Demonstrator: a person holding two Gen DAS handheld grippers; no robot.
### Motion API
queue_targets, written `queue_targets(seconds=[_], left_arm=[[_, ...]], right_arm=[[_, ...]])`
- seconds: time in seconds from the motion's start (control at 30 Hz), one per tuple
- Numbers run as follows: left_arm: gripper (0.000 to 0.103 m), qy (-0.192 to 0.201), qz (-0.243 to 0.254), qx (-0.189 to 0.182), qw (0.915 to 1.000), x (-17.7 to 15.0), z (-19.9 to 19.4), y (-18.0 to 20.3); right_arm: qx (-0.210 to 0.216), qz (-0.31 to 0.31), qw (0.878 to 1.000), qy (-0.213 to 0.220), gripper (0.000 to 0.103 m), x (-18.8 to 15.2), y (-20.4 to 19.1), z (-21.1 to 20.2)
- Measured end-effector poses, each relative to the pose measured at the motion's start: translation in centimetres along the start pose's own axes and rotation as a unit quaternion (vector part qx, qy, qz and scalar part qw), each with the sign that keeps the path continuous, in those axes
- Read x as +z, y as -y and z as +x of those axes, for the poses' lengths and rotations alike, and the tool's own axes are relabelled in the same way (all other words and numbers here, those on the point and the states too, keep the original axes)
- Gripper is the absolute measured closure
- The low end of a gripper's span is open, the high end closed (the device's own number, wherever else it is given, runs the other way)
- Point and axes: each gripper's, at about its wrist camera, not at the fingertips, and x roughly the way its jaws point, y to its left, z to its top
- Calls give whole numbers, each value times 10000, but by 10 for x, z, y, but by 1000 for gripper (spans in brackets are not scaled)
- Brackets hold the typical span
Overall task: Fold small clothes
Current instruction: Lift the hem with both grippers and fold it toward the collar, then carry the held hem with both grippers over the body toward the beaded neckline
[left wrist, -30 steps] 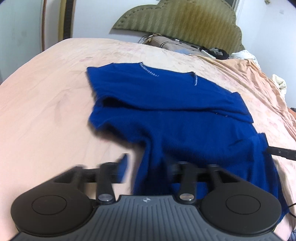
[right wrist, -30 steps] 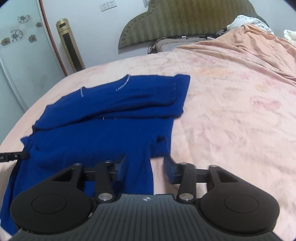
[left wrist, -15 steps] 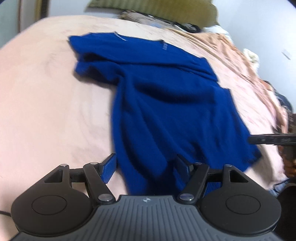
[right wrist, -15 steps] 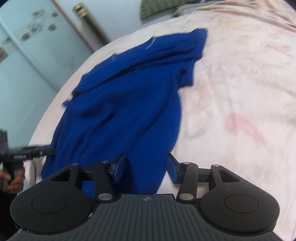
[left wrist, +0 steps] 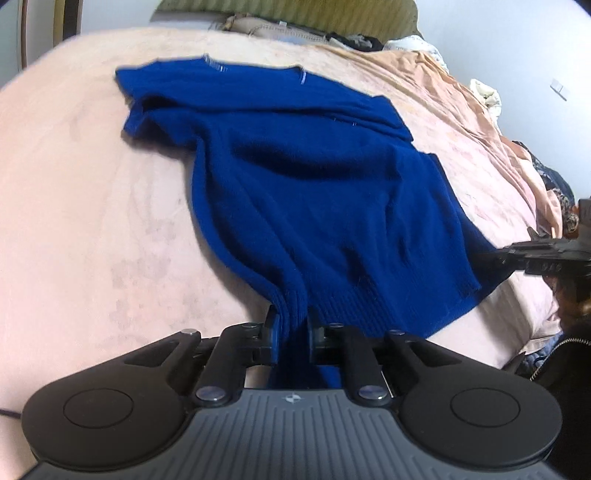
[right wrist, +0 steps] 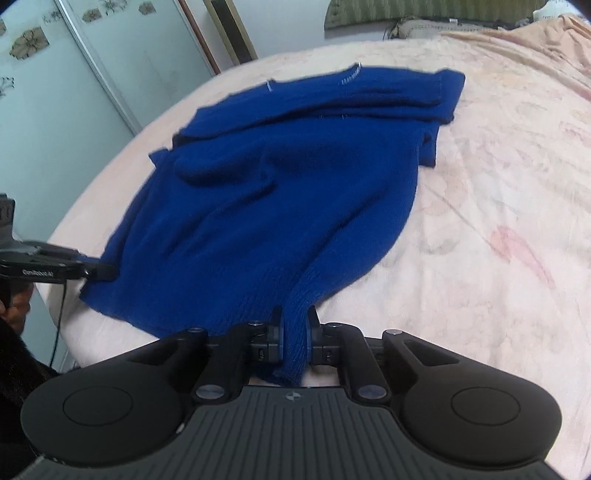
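Note:
A dark blue knit sweater (left wrist: 317, 173) lies on the pink bed, neckline at the far end, sleeves folded across its upper part; it also shows in the right wrist view (right wrist: 280, 177). My left gripper (left wrist: 292, 330) is shut on the ribbed hem at the sweater's near left corner. My right gripper (right wrist: 294, 332) is shut on the ribbed hem at the near right corner. Each gripper shows at the edge of the other's view, the right one (left wrist: 517, 254) and the left one (right wrist: 74, 269), both at the hem.
The pink bedspread (left wrist: 92, 192) covers the bed. A green padded headboard (left wrist: 295, 11) and clutter stand at the far end. A rumpled peach blanket (left wrist: 480, 122) lies to the right. A glass wardrobe door (right wrist: 55, 92) stands left of the bed.
Both grippers were open over the hem corners half a second ago; now each has shut on its corner of the hem.

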Motion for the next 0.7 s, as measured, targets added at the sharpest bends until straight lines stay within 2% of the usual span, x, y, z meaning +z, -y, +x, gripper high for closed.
queue_targets(seconds=[0.07, 0.13, 0.27, 0.4, 0.57, 0.7], left_arm=[[90, 262, 203, 12, 9995, 4, -10, 10], [90, 605, 346, -131, 9975, 9, -26, 18], [90, 1369, 563, -405, 9882, 18, -66, 26], [90, 1879, 555, -636, 9785, 20, -99, 21], [90, 2115, 472, -841, 9726, 16, -112, 14], [90, 1914, 385, -606, 9789, 19, -98, 12]], right_arm=[[77, -6, 9998, 207, 89, 4, 0, -12], [162, -18, 9989, 431, 89, 10, 0, -25], [374, -102, 9958, 834, 89, 20, 0, -57], [718, -109, 9903, 1183, 89, 22, 3, -87], [971, -172, 9873, 1247, 89, 17, 8, -102], [944, -121, 9889, 1142, 89, 19, 10, -97]])
